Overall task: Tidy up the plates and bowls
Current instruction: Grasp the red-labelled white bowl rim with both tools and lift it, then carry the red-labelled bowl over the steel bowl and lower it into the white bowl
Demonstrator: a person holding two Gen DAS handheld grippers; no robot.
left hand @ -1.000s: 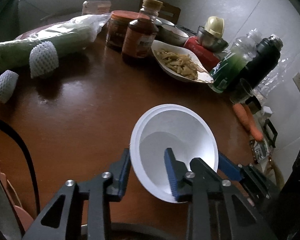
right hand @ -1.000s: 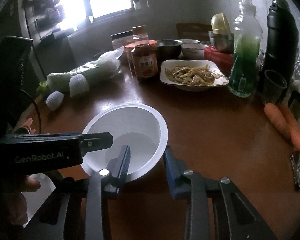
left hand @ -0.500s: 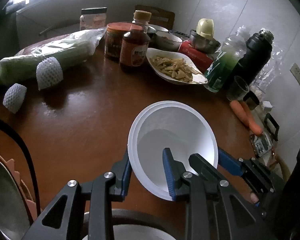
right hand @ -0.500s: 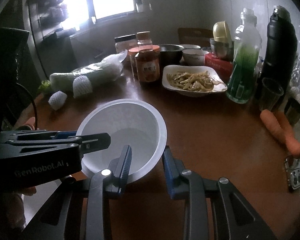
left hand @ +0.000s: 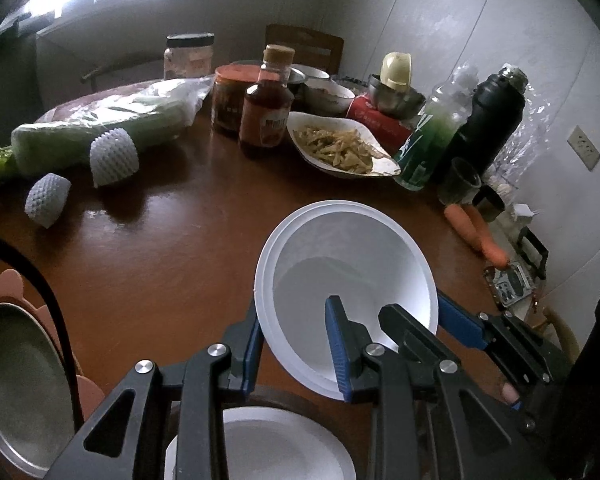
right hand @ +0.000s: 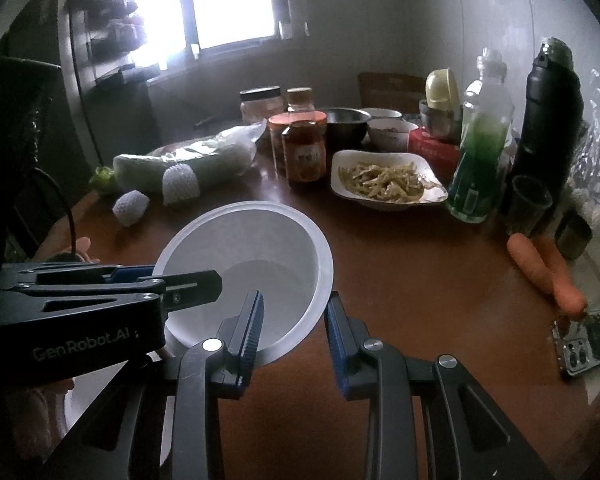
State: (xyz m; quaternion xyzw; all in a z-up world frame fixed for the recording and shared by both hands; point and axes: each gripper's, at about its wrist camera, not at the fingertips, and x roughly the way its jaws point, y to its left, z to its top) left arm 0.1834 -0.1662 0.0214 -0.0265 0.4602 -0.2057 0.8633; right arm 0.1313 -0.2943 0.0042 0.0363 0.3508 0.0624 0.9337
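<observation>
A white bowl (left hand: pixel 348 264) is held tilted above the brown table (left hand: pixel 160 248); it also shows in the right wrist view (right hand: pixel 256 248). My left gripper (left hand: pixel 296 340) straddles its near rim, one finger inside and one outside. My right gripper (right hand: pixel 294 320) straddles the rim on the opposite side. Both look clamped on the bowl's wall. A second white dish (left hand: pixel 284 448) sits below, partly hidden by my left gripper. A metal plate (left hand: pixel 16 380) on an orange holder lies at the lower left.
At the back stand a plate of food (left hand: pixel 340 148), jars and a sauce bottle (left hand: pixel 266 108), a green bottle (left hand: pixel 428 136), a black flask (left hand: pixel 488 120), metal bowls and wrapped vegetables (left hand: pixel 100 132). Carrots (left hand: pixel 474 232) and a phone (right hand: pixel 584 340) lie at the right.
Both grippers have lifted the white bowl and drawn it back toward the near edge. The second white dish and the metal plate have come into view below.
</observation>
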